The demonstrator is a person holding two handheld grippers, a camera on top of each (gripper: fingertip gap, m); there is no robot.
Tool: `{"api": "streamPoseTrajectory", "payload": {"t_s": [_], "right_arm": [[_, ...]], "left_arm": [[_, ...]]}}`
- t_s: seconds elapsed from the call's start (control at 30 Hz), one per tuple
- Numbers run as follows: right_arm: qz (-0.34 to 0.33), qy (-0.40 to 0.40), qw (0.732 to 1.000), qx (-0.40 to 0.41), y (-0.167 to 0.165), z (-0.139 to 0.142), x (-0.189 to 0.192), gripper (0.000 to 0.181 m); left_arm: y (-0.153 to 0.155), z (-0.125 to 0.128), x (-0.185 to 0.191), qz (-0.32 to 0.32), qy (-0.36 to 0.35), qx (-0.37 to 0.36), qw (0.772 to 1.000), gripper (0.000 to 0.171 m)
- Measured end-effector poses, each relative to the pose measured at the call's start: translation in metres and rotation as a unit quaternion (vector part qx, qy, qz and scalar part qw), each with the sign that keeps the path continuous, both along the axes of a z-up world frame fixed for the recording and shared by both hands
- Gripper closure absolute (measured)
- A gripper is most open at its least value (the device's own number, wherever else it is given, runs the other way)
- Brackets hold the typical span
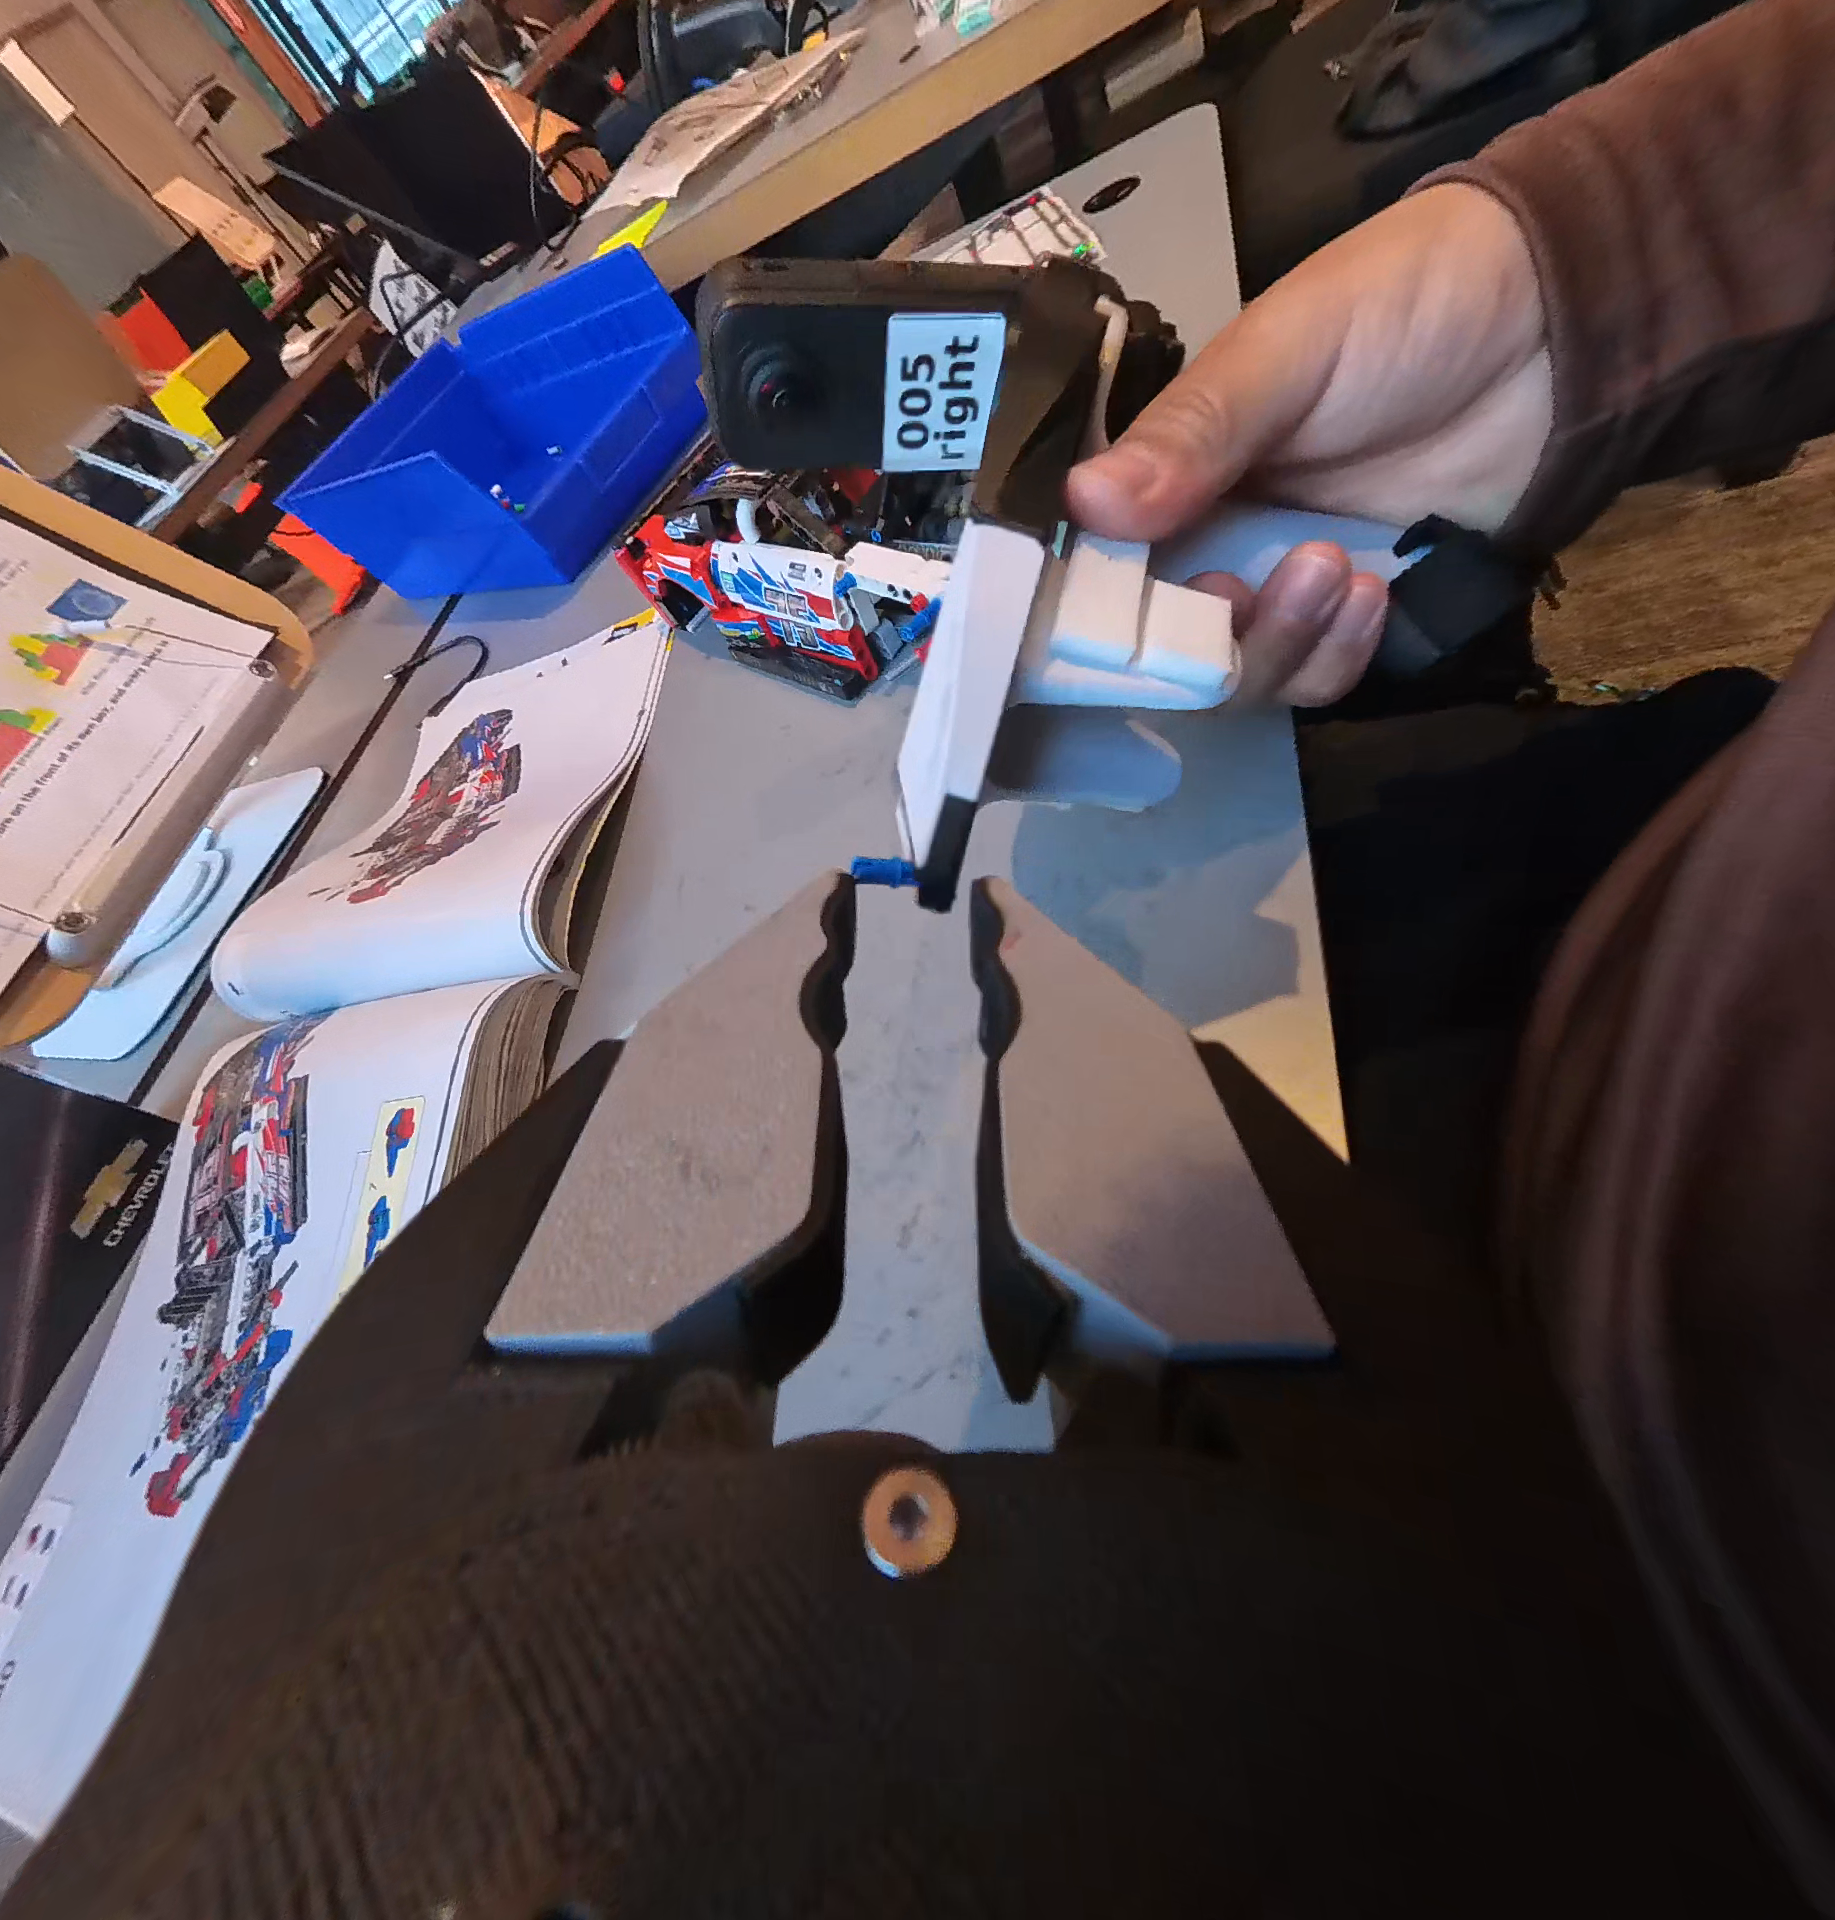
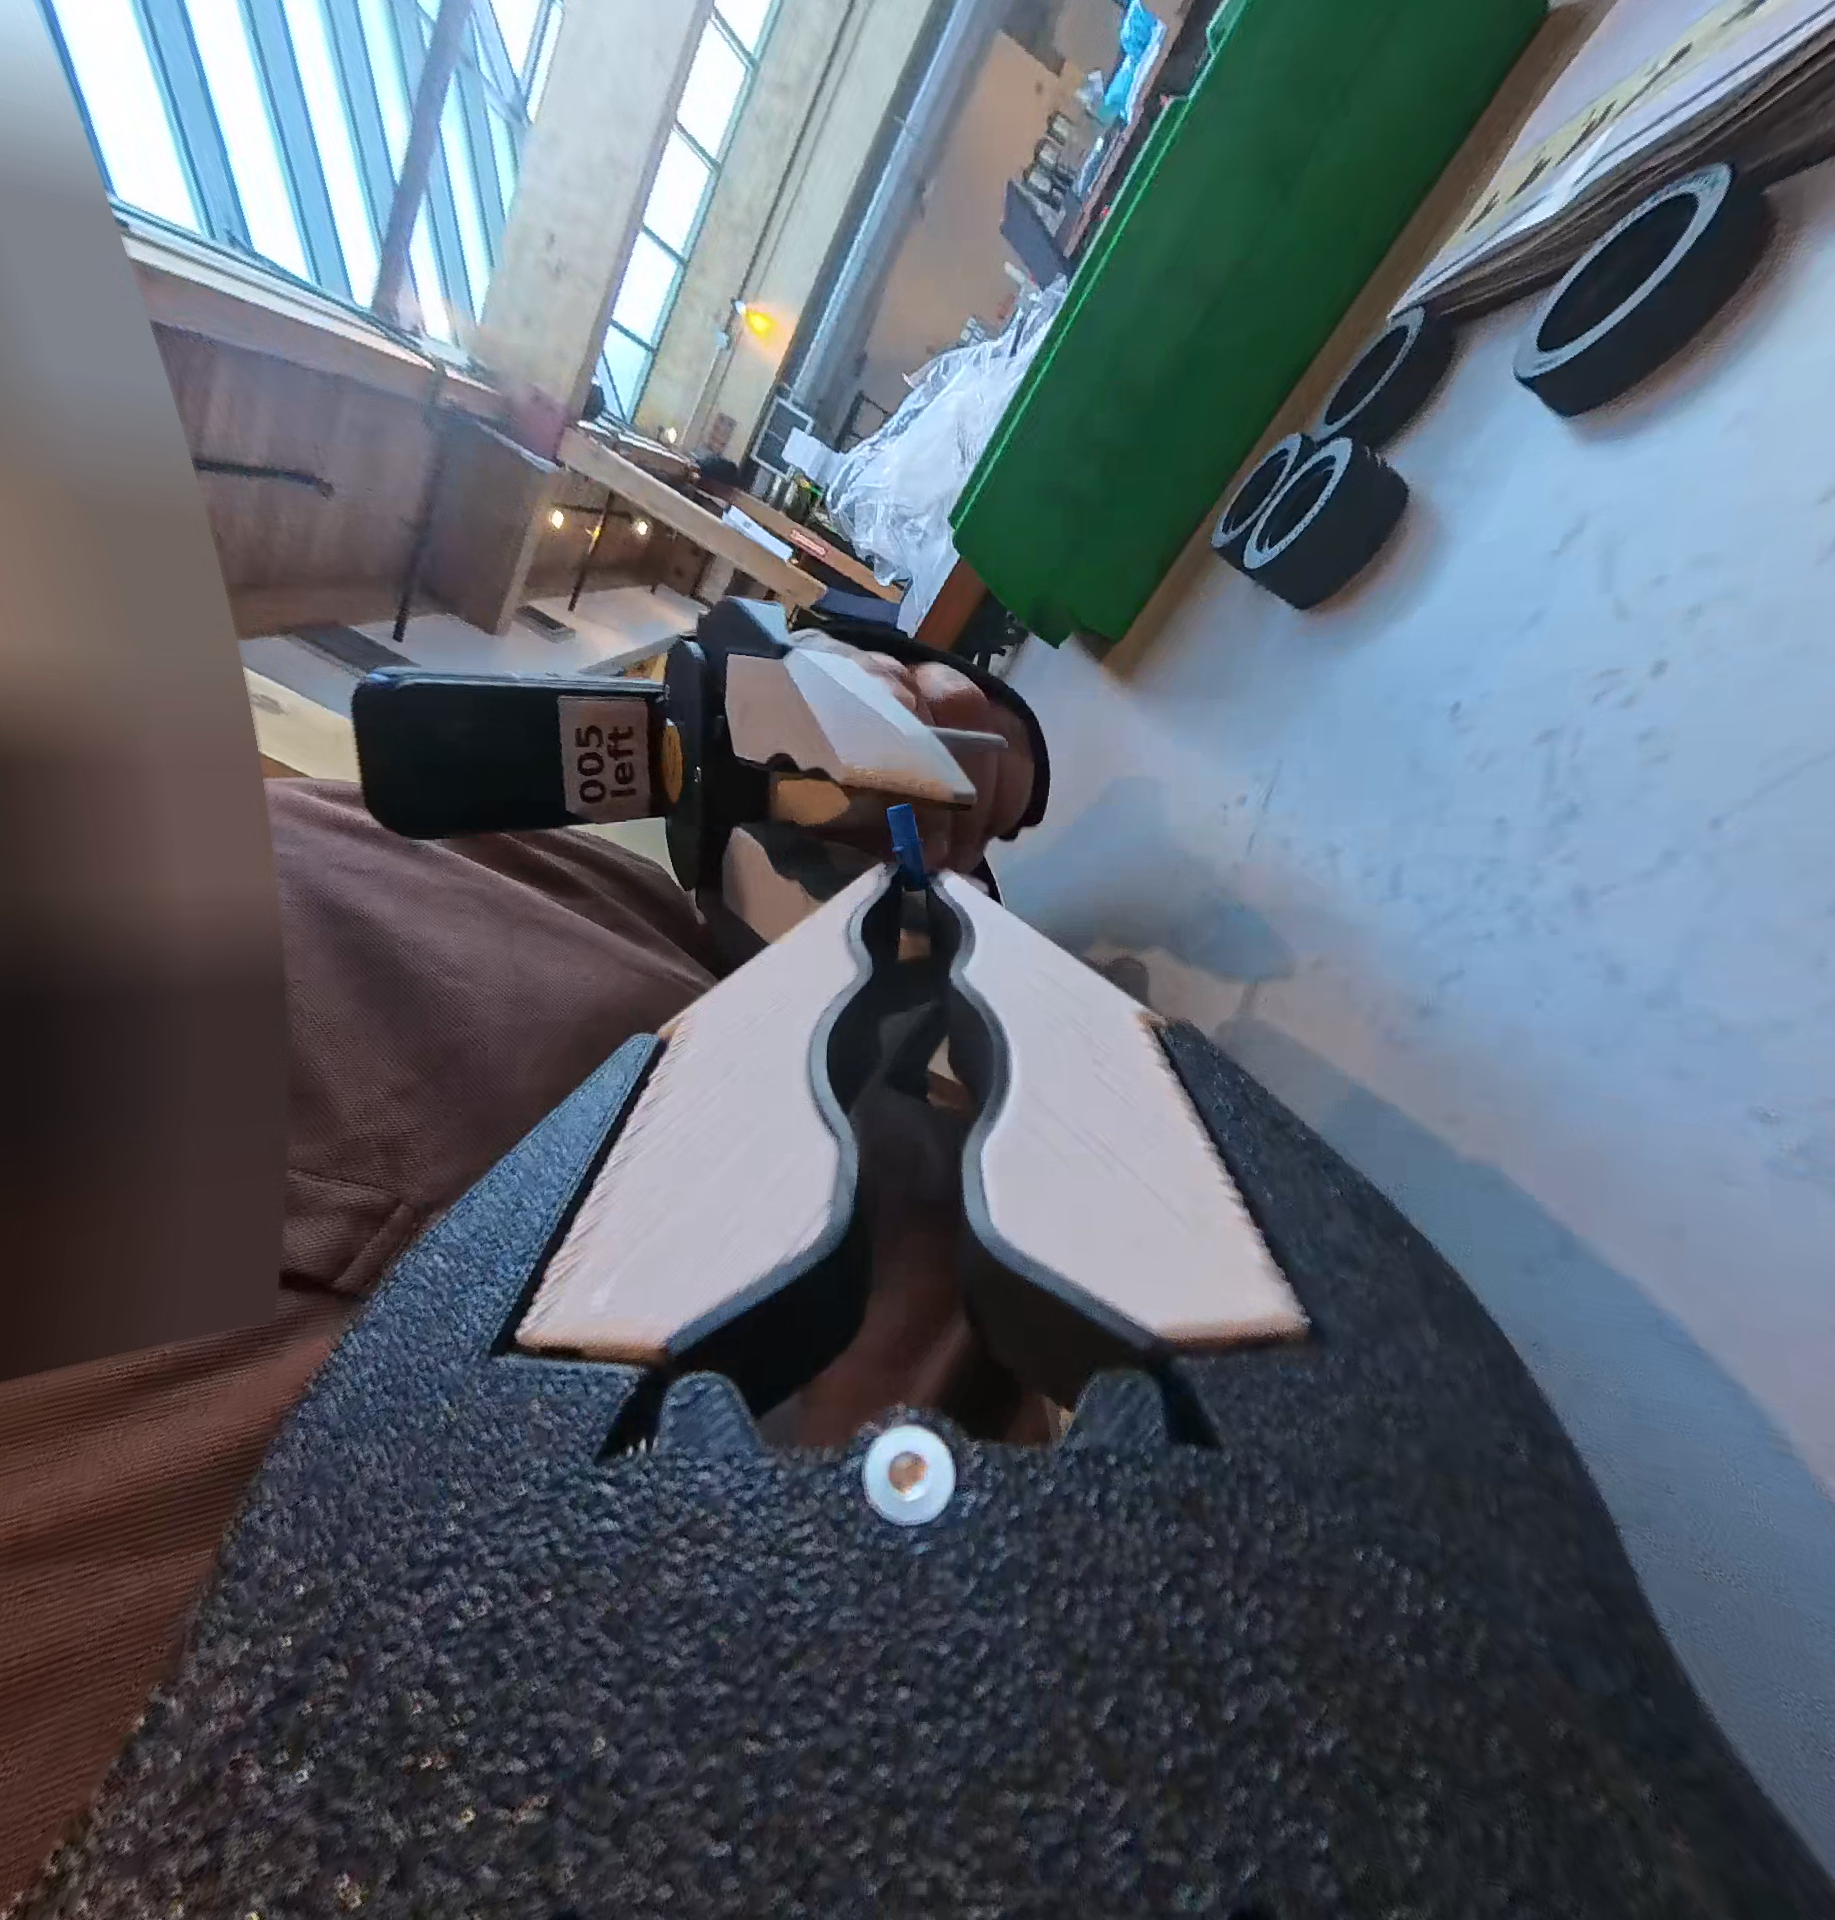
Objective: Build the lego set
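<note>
Blue bin (image 1: 508, 468), few small parts inside; right gripper (image 2: 913, 883) pinching blue pin (image 2: 900, 831); left gripper (image 1: 913, 894) apart, unladen.

Daylight from windows (image 2: 300, 156), blown out; soft shadows on table (image 2: 1515, 935); fisheye edges; slight blur.

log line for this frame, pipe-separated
right gripper: shut on blue pin | left gripper: open, at pin | lego car: on table
</note>
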State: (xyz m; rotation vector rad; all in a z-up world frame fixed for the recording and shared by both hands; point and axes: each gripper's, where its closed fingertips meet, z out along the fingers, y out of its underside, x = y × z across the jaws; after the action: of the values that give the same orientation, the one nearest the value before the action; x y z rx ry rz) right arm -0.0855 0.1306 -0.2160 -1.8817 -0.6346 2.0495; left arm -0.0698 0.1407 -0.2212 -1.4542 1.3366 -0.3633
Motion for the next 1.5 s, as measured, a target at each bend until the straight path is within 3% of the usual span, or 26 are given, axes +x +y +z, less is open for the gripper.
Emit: {"api": "streamPoseTrajectory", "payload": {"t_s": [0.43,1.03,1.2,1.23,1.4,1.5], "right_arm": [[0.006,-0.105,0.991,0.081,0.000,-0.024,-0.001,0.177],[0.028,-0.099,0.994,0.034,-0.003,-0.036,-0.004,0.176],[0.035,-0.087,0.995,0.017,-0.004,-0.034,-0.005,0.164],[0.026,-0.098,0.994,0.028,-0.001,-0.038,-0.005,0.176],[-0.017,-0.141,0.988,0.062,0.012,-0.049,-0.005,0.181],[-0.045,-0.167,0.977,0.125,0.021,-0.041,0.000,0.181]], "left_arm": [[-0.001,-0.022,0.000,-0.012,0.047,-0.020,0.999,0.157],[-0.004,-0.039,-0.002,-0.046,0.069,-0.056,0.995,0.158],[-0.004,-0.043,-0.003,-0.047,0.080,-0.047,0.995,0.166],[-0.005,-0.043,-0.003,-0.049,0.077,-0.050,0.995,0.166],[0.007,-0.055,-0.006,-0.006,0.082,-0.074,0.994,0.169],[0.017,-0.063,-0.015,0.032,0.089,-0.091,0.991,0.167]]}}
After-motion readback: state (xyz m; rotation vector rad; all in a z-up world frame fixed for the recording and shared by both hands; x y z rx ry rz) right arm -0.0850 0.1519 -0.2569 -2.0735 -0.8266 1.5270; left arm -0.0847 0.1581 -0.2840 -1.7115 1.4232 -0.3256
